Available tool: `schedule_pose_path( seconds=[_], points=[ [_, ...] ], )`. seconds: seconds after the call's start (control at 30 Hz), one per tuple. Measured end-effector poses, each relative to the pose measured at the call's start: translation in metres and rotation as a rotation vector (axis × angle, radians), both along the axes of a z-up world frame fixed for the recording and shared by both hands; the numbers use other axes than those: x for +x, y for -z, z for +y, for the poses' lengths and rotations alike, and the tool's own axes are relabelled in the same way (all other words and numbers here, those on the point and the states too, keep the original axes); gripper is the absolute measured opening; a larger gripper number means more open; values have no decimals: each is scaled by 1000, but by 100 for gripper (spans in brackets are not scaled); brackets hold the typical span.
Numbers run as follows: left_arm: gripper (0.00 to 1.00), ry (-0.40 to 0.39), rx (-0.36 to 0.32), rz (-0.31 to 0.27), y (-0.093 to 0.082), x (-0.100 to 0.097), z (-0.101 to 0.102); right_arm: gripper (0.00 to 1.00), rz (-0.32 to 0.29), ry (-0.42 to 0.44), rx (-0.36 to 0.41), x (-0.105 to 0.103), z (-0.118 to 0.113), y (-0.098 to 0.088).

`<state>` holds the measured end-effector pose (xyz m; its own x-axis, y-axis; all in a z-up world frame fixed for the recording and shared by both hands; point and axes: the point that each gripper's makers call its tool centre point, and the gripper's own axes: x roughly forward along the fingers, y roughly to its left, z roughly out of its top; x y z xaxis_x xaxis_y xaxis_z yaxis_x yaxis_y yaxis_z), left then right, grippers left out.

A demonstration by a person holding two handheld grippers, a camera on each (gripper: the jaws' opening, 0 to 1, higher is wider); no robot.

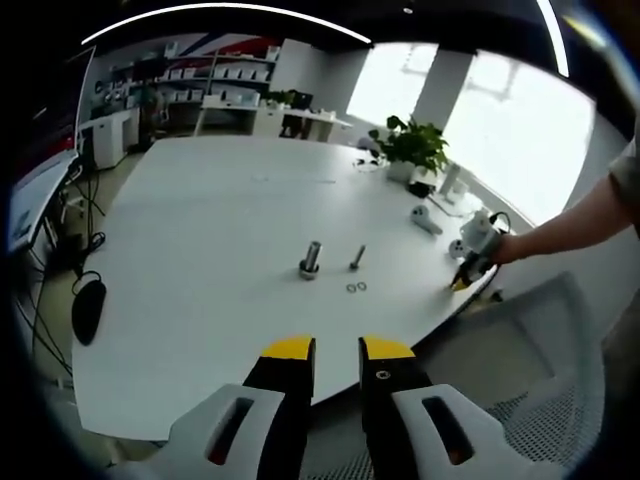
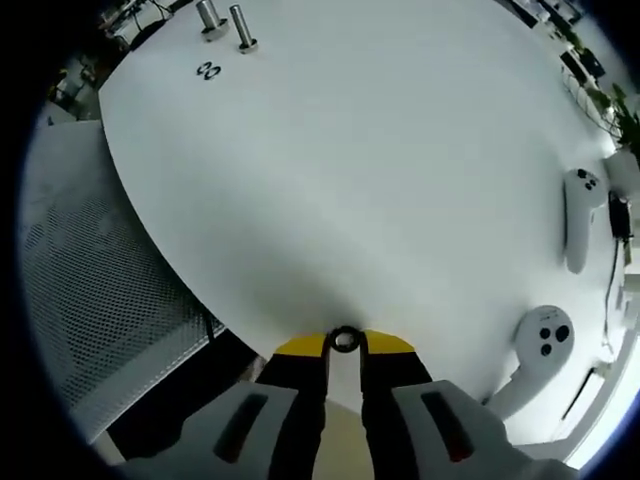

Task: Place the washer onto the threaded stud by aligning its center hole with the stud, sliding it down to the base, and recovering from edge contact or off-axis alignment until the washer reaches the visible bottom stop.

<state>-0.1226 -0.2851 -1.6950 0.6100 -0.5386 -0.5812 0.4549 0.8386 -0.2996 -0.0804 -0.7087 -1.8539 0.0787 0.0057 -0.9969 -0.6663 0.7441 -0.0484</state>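
Observation:
Two upright threaded studs stand mid-table, a thicker one point(image 1: 311, 260) point(image 2: 209, 18) and a thinner one point(image 1: 357, 258) point(image 2: 243, 30). Two small washers point(image 1: 356, 288) point(image 2: 208, 71) lie flat in front of them. My right gripper point(image 2: 344, 345) is shut on a third washer point(image 2: 333, 340), pinched upright between its yellow tips just over the table's edge. The left gripper view shows that right gripper point(image 1: 465, 275) in a person's hand at the table's right edge, far from the studs. My left gripper point(image 1: 337, 350) hovers off the near edge, open, with nothing between its jaws.
The white table point(image 1: 200, 250) point(image 2: 400, 150) is large and rounded. Two white controllers point(image 2: 578, 215) point(image 2: 540, 345) lie near my right gripper. A potted plant point(image 1: 410, 145) stands at the far side. A mesh chair point(image 1: 560, 330) point(image 2: 100, 300) sits beside the edge. A black object point(image 1: 88, 310) lies off the left.

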Motion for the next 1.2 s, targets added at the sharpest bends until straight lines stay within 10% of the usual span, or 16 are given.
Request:
schedule_pose_path(
  seconds=[0.3, 1.2],
  points=[
    [15, 3, 1, 4, 1, -1, 0, 13, -35, -21, 50, 12, 26, -7],
    [15, -2, -13, -15, -3, 1, 0, 13, -234, -298, 278, 109, 213, -76]
  ],
)
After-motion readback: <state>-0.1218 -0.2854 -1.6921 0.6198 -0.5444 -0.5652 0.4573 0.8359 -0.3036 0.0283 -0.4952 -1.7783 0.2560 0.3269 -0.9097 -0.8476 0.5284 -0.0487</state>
